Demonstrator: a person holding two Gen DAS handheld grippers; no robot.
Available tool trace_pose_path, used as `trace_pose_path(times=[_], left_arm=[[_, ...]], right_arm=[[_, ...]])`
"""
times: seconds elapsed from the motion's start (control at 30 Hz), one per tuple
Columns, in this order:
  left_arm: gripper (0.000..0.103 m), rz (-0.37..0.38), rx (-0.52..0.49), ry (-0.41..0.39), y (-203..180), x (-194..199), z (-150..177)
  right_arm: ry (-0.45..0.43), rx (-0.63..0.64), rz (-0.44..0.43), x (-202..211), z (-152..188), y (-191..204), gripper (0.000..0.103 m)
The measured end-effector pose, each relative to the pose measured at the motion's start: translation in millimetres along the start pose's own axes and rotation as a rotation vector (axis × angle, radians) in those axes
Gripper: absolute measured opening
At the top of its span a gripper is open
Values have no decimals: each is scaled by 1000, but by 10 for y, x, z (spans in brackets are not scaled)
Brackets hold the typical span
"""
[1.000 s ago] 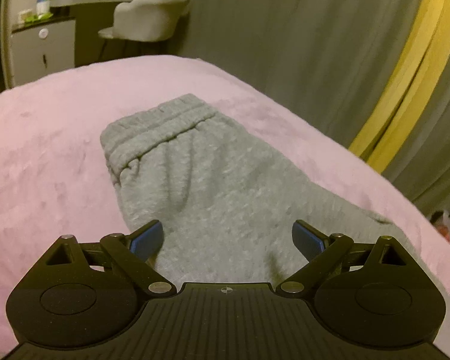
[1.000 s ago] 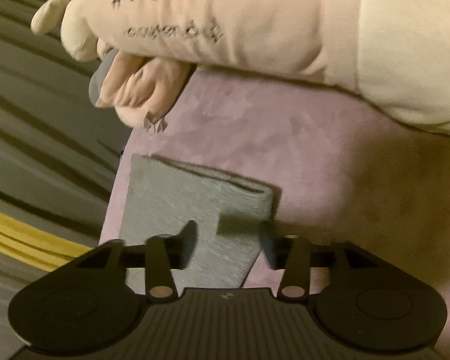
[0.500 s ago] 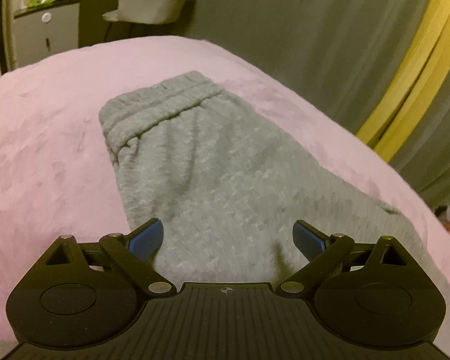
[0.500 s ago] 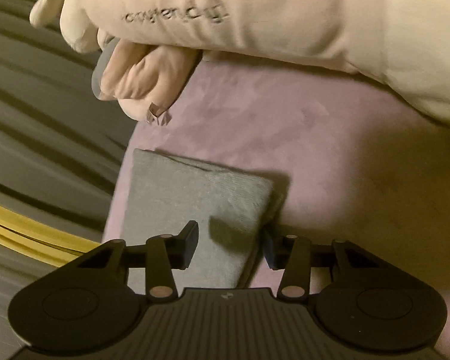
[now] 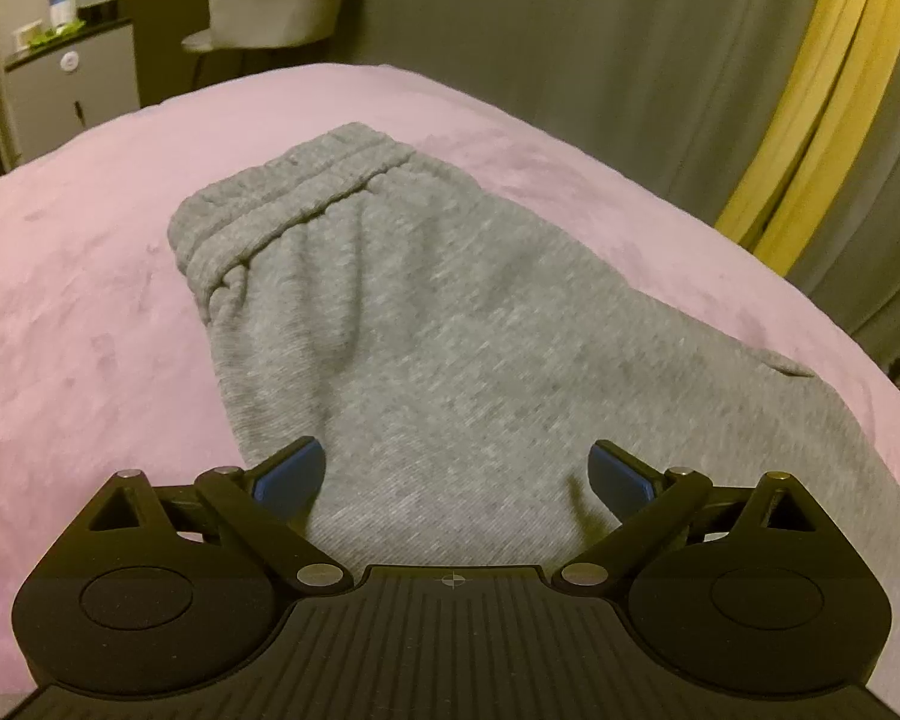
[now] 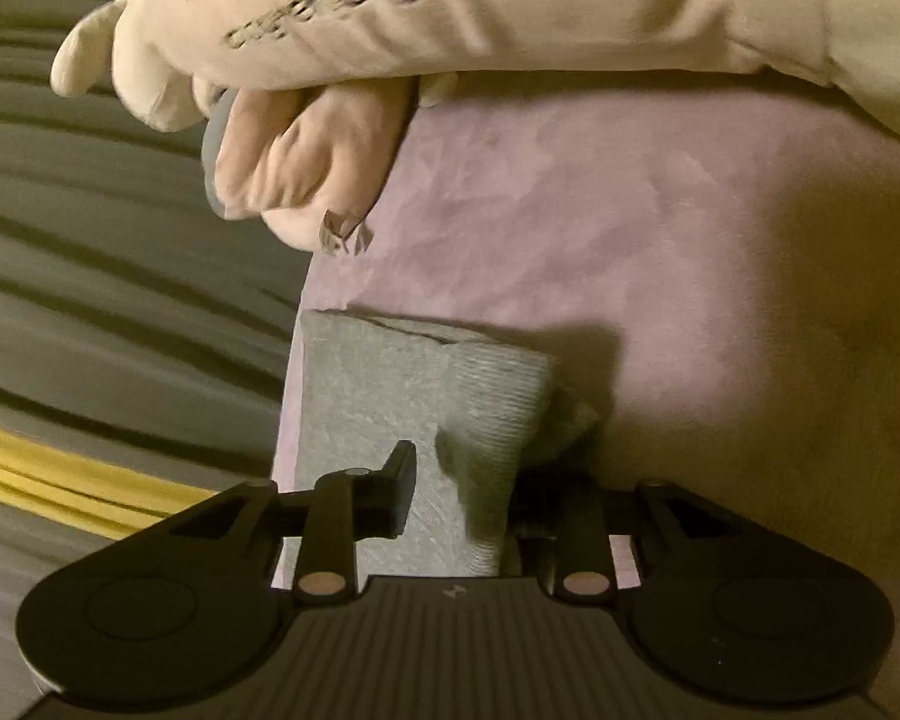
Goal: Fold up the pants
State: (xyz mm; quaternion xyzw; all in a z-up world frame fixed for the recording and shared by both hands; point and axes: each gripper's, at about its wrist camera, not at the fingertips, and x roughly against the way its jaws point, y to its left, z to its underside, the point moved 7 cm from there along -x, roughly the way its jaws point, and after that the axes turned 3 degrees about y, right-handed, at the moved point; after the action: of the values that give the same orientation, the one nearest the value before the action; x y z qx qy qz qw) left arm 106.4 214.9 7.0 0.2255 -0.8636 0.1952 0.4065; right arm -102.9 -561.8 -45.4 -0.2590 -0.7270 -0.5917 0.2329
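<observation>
Grey sweatpants (image 5: 450,312) lie flat on a pink bed cover (image 5: 90,300), with the elastic waistband (image 5: 288,204) at the far end. My left gripper (image 5: 456,474) hovers open over the thigh part, its blue pads wide apart and holding nothing. In the right wrist view the leg end (image 6: 390,372) lies at the bed's edge. My right gripper (image 6: 462,492) is low over it and its jaws are closing. A raised ridge of the grey cloth stands between them, and the right fingertip is hidden behind it.
A hand (image 6: 306,168) in a cream printed sleeve (image 6: 450,12) holds a grey handle above the leg end. Grey curtains (image 5: 570,30) with a yellow stripe (image 5: 810,120) hang past the bed's far side. A pale chair (image 5: 282,6) and a cabinet (image 5: 72,78) stand behind the bed.
The right jaws have narrowed around the leg end, and the cloth has bunched up between them as the gripper sank. The left gripper crept slightly forward over the pants, still open.
</observation>
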Motion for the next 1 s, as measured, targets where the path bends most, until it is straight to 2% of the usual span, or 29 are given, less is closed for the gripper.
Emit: trace_pose_path(times=[0.07, 0.1, 0.17, 0.23, 0.33, 0.4, 0.47, 0.53, 0.6, 0.63, 0.7, 0.73, 0.8, 0.93, 1.0], left_arm=[[99, -1, -1, 0, -4, -2, -1], [99, -2, 0, 0, -5, 0, 0], [99, 0, 3, 0, -1, -1, -1], [99, 5, 8, -2, 9, 1, -1], [99, 6, 13, -5, 8, 8, 5], [99, 2, 11, -6, 0, 11, 11], [99, 0, 9, -7, -6, 17, 14], [99, 5, 11, -8, 0, 24, 17], [99, 14, 19, -7, 16, 26, 20], [99, 18, 24, -5, 25, 25, 21], [100, 25, 31, -1, 35, 25, 24], [100, 27, 30, -1, 34, 22, 26], [100, 31, 27, -1, 26, 19, 21], [100, 33, 12, -3, -12, 8, 26], [100, 50, -1, -8, -39, 18, 29]], right_arm=[[7, 64, 38, -41, 0, 74, 26], [5, 101, 79, -61, -5, 107, 9], [5, 168, 141, -78, -17, 197, 9], [-24, 293, 178, -41, 23, 455, 9], [-92, 637, 133, 87, 368, 1297, 9], [-97, 893, 32, 168, 886, 1934, 9], [-6, 1129, -114, 175, 1609, 2371, 9], [130, 1318, -200, 76, 2346, 2494, 9], [269, 1460, -198, -152, 3012, 2349, 10], [365, 1498, -161, -312, 3285, 2199, 10], [588, 1514, -7, -634, 3681, 1847, 11], [585, 1535, 28, -680, 3765, 1801, 11], [527, 1576, -5, -588, 3800, 1916, 11], [484, 1539, -25, -457, 3731, 1980, 10], [451, 1499, -64, -291, 3716, 2017, 10]])
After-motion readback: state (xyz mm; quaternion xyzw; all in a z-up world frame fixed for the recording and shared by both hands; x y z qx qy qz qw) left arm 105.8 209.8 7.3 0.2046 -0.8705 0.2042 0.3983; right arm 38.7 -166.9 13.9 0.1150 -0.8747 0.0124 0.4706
